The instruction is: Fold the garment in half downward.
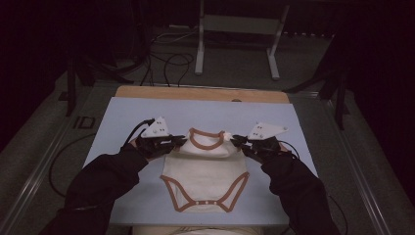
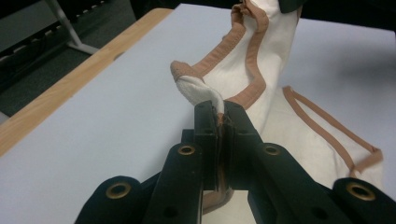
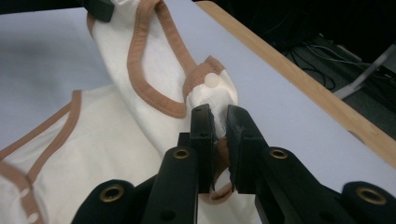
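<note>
**Two grippers held a baby bodysuit by its shoulders**

Nearest the viewer, a person's dark sleeves entered from the bottom edge. A cream bodysuit (image 1: 205, 171) with brown trim lay on a pale blue mat (image 1: 122, 117), its snap end closest and its neckline farther away. The left gripper (image 1: 180, 140) was clamped on the bodysuit's left shoulder; in the left gripper view its jaws pressed tight on a bunched fold of fabric (image 2: 201, 91). The right gripper (image 1: 235, 140) was clamped on the right shoulder; in the right gripper view its jaws pinched cloth just below a small white snap (image 3: 212, 80). Beyond the mat ran the table's wooden edge (image 1: 200, 93), then dark floor with cables.
</note>
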### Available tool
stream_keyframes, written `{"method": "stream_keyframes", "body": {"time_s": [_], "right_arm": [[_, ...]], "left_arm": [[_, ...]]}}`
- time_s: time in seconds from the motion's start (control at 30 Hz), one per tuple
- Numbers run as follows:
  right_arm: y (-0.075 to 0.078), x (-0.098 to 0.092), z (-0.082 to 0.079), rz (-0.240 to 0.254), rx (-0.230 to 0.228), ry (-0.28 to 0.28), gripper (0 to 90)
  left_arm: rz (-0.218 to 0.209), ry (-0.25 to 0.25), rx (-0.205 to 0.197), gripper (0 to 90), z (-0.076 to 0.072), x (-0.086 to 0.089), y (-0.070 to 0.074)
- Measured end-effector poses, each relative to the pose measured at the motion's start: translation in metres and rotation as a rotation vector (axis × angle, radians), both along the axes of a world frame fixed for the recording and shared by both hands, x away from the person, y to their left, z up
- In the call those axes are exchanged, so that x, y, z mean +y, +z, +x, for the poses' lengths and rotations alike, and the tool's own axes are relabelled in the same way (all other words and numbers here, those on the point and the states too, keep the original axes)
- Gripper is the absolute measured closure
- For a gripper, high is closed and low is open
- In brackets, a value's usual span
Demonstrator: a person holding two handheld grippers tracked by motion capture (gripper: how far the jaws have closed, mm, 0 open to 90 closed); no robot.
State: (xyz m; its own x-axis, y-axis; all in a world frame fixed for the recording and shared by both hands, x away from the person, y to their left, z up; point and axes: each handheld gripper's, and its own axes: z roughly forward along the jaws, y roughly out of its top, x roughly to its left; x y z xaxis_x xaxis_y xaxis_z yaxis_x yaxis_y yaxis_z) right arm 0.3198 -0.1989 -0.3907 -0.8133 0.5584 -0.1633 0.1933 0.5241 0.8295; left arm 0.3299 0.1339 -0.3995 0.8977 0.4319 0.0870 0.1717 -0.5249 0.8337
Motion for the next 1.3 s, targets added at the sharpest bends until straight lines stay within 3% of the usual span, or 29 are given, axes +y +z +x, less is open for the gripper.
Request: {"method": "stream_keyframes", "body": {"time_s": [0.17,0.5,0.9,1.3], "right_arm": [[-0.008,0.0,-0.013,-0.013,0.007,0.014,81.6],[-0.024,-0.005,-0.041,0.007,0.037,0.031,81.4],[-0.046,-0.015,-0.065,0.029,0.097,0.042,81.4],[-0.066,-0.011,-0.081,0.018,0.156,0.081,80.9]], "left_arm": [[-0.015,-0.017,0.009,86.5,-0.014,0.002,-0.01],[-0.027,-0.046,0.022,86.4,-0.036,0.003,-0.025],[-0.043,-0.082,0.075,86.3,-0.056,0.006,-0.047],[-0.005,-0.161,0.133,86.0,-0.069,0.008,-0.068]]}}
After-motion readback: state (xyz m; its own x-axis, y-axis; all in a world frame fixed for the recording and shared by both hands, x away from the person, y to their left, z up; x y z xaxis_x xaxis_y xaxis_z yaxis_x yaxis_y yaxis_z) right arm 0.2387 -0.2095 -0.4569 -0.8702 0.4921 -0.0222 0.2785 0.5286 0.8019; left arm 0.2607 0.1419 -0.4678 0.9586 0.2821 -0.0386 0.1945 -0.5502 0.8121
